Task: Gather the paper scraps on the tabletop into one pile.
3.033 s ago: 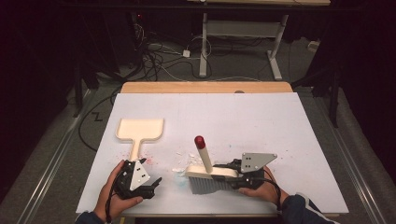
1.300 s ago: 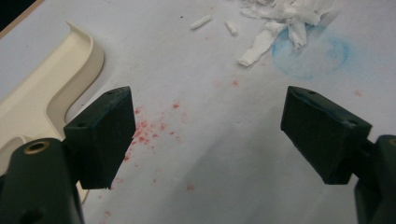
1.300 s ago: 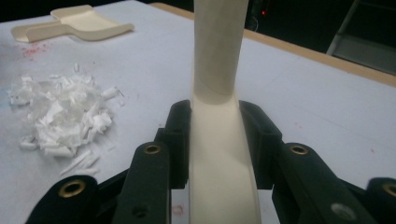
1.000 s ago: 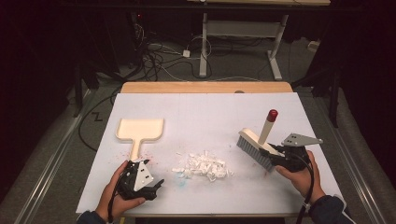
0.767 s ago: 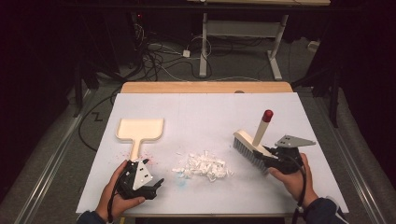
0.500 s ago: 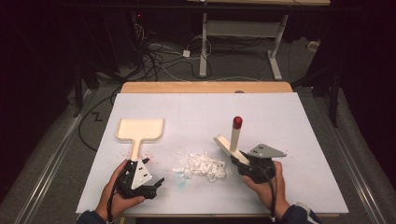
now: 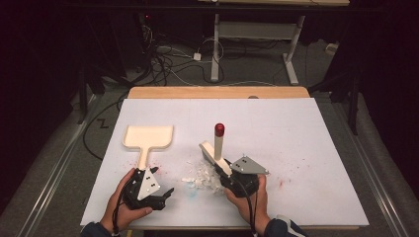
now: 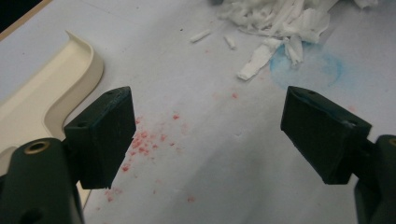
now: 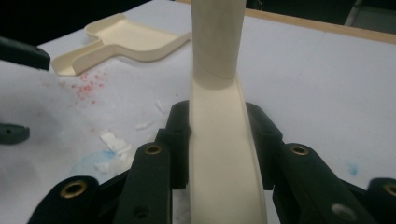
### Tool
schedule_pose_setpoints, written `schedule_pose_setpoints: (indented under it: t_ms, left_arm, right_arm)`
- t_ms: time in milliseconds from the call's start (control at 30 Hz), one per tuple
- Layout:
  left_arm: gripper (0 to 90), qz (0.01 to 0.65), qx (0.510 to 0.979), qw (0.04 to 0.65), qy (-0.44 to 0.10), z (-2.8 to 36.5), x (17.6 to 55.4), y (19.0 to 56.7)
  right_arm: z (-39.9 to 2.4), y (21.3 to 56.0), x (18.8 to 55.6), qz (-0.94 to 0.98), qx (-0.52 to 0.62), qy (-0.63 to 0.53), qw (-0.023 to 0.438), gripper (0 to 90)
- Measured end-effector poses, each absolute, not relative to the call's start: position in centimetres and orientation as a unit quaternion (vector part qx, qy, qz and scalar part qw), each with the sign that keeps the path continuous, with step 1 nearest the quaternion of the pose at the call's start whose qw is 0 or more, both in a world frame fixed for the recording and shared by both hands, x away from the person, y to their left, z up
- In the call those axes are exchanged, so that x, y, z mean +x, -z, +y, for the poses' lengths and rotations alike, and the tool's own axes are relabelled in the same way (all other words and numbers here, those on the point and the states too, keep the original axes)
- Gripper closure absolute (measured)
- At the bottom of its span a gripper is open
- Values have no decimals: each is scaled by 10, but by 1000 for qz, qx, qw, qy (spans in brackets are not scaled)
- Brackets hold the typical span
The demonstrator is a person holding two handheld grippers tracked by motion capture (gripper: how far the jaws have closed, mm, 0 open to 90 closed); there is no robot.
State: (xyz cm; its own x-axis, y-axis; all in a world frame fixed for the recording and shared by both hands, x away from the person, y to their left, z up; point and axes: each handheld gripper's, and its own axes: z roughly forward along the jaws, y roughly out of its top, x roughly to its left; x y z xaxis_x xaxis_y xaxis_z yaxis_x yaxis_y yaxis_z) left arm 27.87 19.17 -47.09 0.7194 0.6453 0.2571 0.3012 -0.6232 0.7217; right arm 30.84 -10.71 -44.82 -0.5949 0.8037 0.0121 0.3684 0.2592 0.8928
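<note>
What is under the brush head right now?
The brush, clamped by the right gripper, stands on the white paper scraps. Its bristles cover whatever lies directly beneath.

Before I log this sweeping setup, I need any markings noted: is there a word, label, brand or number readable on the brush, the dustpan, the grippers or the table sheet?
None: no readable text shows in these views.
The brush handle and the dustpan are plain cream, unmarked.
The left gripper and right gripper bear only screws.
The white sheet carries only red and blue stains and paper shreds.
</note>
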Motion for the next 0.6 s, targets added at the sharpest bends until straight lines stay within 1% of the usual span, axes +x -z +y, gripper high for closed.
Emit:
schedule_pose_setpoints:
  t_ms: [67,233,300,333,433,600]
  left_arm:
    - [171,274,865,334,-255,192,279,471]
    - [172,280,862,336,-257,193,279,471]
    - [171,280,862,335,-257,193,279,471]
    - [171,279,863,335,-257,193,278,471]
    - [171,279,863,332,-259,193,278,470]
    - [171,280,862,329,-264,194,278,470]
  right_arm:
    - [-100,447,309,761,379,-476,225,683]
    - [-91,447,313,769,364,-470,236,683]
    - [-95,445,316,771,365,-465,235,683]
    - [-101,443,317,771,360,-462,250,683]
    - [-108,440,318,769,352,-465,260,683]
    - [-132,427,323,773,319,-487,251,683]
